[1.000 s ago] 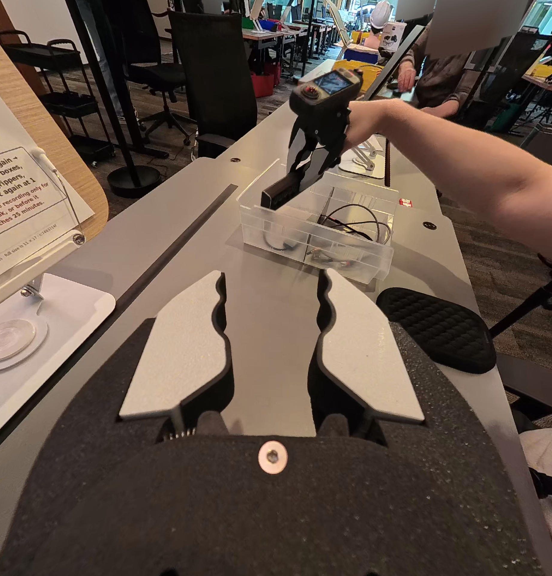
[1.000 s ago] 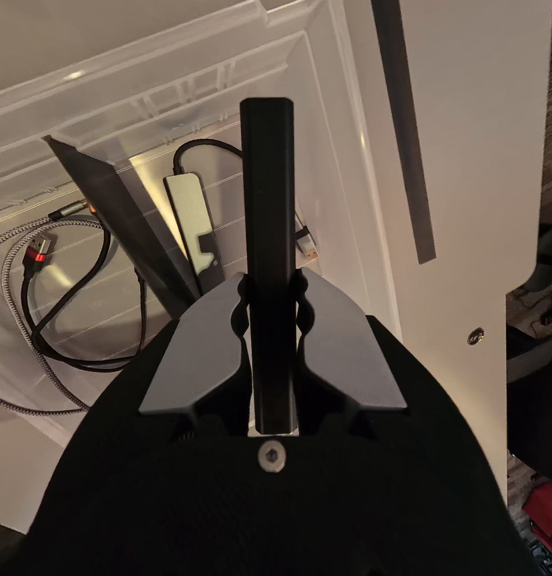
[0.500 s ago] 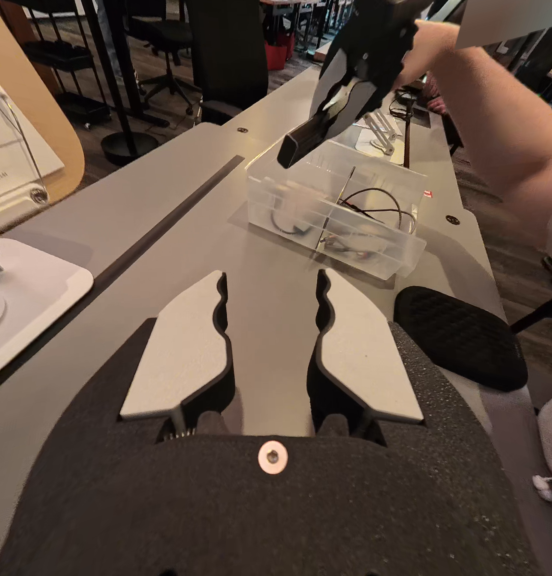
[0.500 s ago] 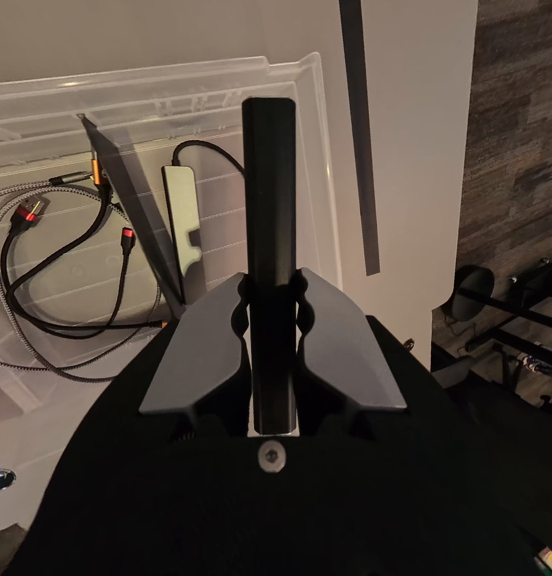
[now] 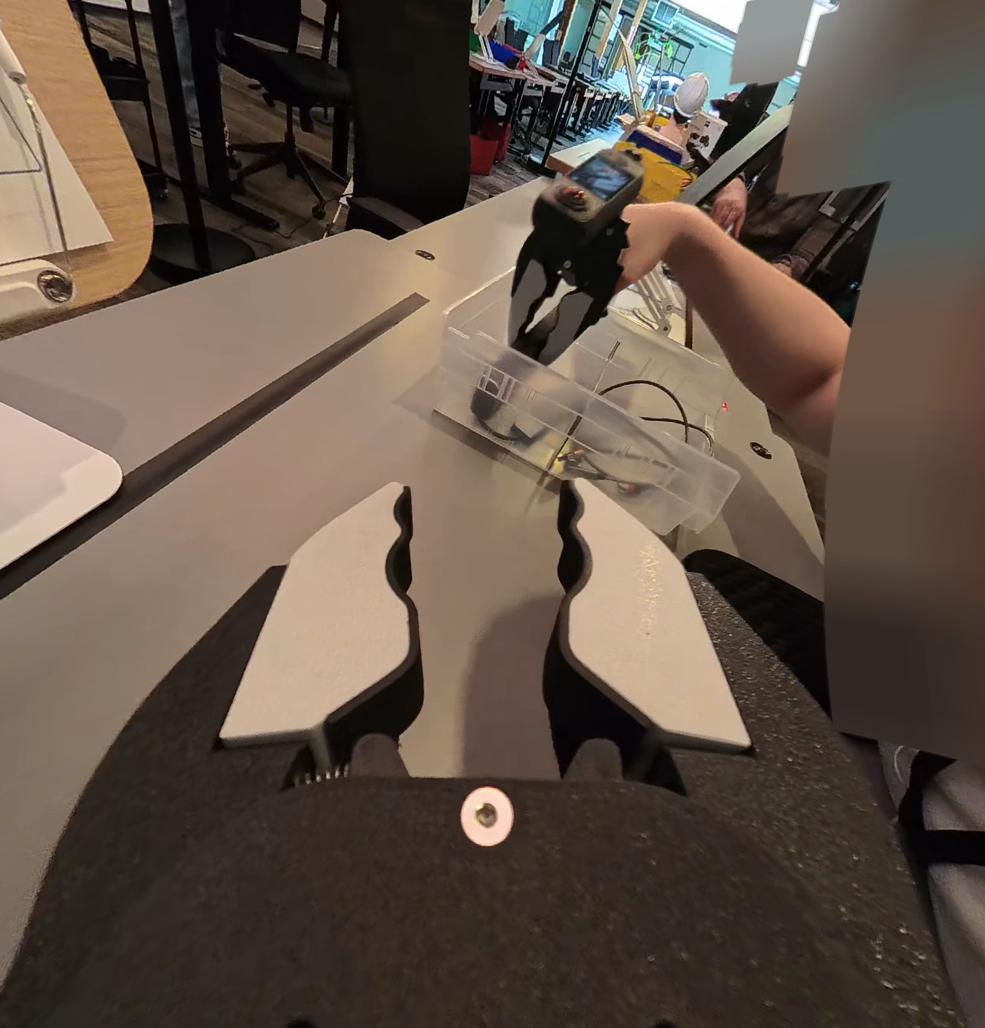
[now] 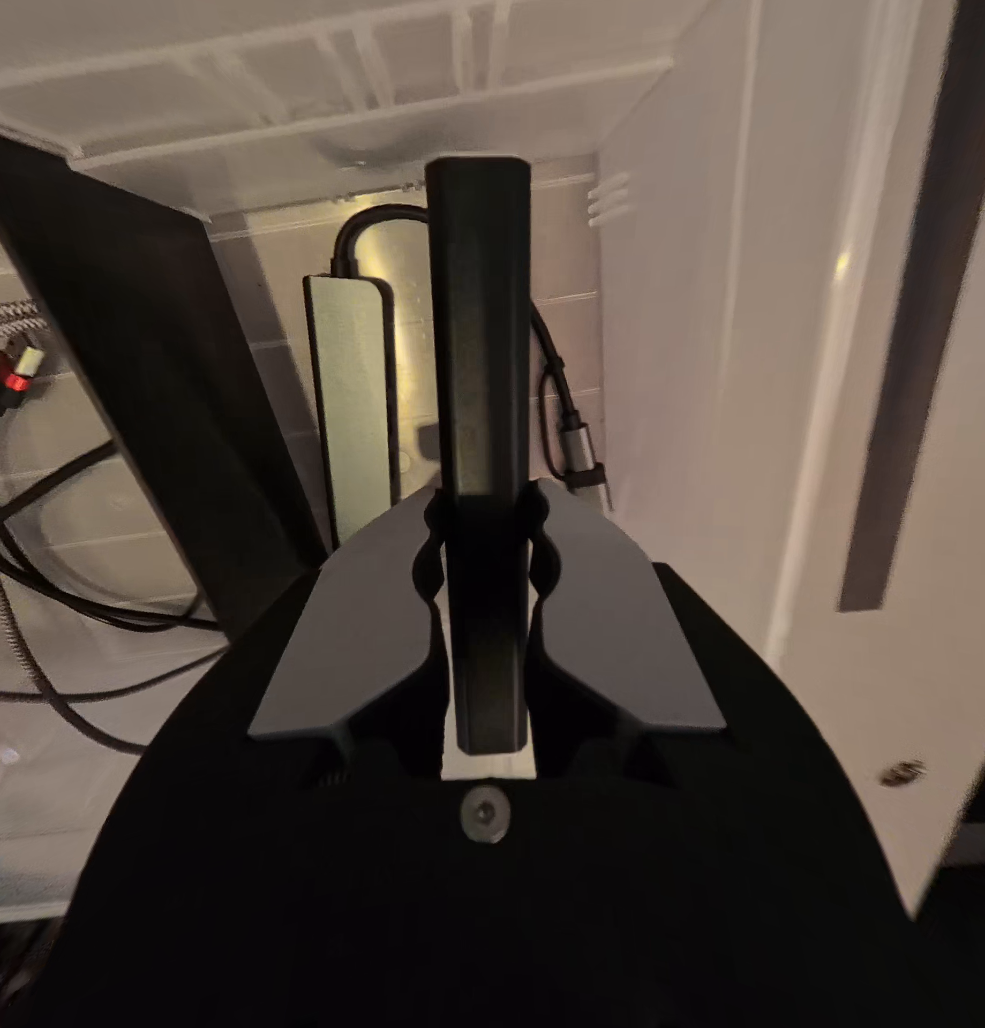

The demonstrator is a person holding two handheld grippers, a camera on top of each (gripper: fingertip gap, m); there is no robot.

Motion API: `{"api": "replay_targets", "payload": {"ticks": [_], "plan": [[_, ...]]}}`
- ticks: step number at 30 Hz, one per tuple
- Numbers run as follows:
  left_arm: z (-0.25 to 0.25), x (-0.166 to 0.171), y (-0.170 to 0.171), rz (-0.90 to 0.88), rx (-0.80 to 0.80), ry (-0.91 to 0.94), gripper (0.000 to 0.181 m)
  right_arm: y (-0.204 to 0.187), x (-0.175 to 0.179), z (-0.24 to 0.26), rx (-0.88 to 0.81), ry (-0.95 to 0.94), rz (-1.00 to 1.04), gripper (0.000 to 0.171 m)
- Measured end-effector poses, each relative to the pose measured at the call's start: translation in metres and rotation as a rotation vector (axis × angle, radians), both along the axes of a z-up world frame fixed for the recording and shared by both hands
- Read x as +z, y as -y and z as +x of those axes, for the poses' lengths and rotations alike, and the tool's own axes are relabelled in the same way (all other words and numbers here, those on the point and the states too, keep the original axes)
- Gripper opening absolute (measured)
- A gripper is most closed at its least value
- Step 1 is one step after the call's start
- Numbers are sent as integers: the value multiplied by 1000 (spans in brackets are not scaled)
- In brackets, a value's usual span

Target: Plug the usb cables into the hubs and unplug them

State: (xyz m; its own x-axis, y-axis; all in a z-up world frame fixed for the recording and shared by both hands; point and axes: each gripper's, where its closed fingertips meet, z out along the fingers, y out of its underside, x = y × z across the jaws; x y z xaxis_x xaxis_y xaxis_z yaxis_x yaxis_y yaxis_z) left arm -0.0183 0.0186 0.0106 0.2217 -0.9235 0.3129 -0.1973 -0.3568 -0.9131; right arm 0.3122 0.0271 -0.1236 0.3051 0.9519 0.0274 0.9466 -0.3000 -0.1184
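Right hand-held gripper [image 6: 487, 500] clamped on a black hub [image 6: 479, 389], hanging over the clear bin's [image 6: 323, 128] right compartment. Grey hub [image 6: 351, 400] lies on the floor below, own lead attached. Left hand-held gripper [image 5: 484, 500] parted, empty, low over the table [image 5: 212, 378], well short of the bin. Usb cables [image 6: 11, 367] loose past the divider [image 6: 145, 361]. My read: nothing plugged yet, all plugging and unplugging remains.
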Motion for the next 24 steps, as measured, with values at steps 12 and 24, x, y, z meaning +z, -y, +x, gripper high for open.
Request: {"api": "replay_targets", "payload": {"ticks": [12, 24], "plan": [[-44, 19, -19, 338, 281, -323, 58, -7, 93, 4, -497, -398, 530, 50], [-131, 4, -65, 559, 717, -865, 63, 101, 71, 71, -1490, -654, 470, 47]]}}
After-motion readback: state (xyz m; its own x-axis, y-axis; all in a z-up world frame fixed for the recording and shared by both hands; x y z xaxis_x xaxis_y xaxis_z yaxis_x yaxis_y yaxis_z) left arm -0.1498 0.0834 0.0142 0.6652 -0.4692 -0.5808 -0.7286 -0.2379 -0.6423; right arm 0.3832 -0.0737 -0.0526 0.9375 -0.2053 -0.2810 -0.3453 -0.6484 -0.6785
